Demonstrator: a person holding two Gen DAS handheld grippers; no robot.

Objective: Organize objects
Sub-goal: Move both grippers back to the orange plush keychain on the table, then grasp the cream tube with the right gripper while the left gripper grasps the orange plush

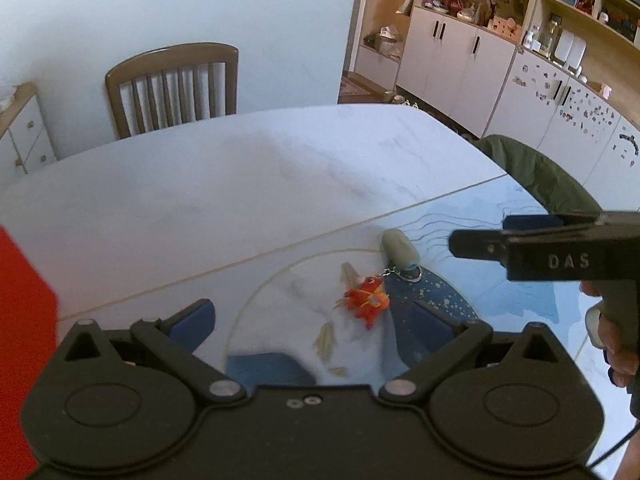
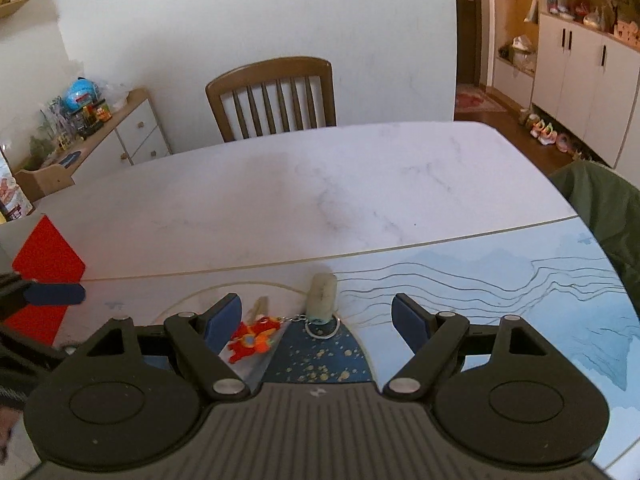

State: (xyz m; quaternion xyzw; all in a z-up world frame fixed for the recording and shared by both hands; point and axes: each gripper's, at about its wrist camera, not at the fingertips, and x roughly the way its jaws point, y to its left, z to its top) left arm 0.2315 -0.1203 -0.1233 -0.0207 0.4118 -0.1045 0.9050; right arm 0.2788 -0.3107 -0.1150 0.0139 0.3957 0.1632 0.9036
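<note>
- Two tongs of mine, left [image 1: 310,318] and right [image 2: 316,318], both spread wide, pinching nothing.
- Orange keychain charm [image 1: 367,300] lies just ahead between my left fingers; its grey cylinder [image 1: 399,249] sits just beyond.
- Red box [image 2: 44,280] crowds my left side.
- Beyond, bare marble table [image 2: 304,184] runs to the chair [image 2: 276,96].

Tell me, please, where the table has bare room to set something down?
The white marble stretch between the wooden chair and the seam is bare. Crowded: the near edge, where the keychain, grey cylinder and both open grippers sit.
</note>
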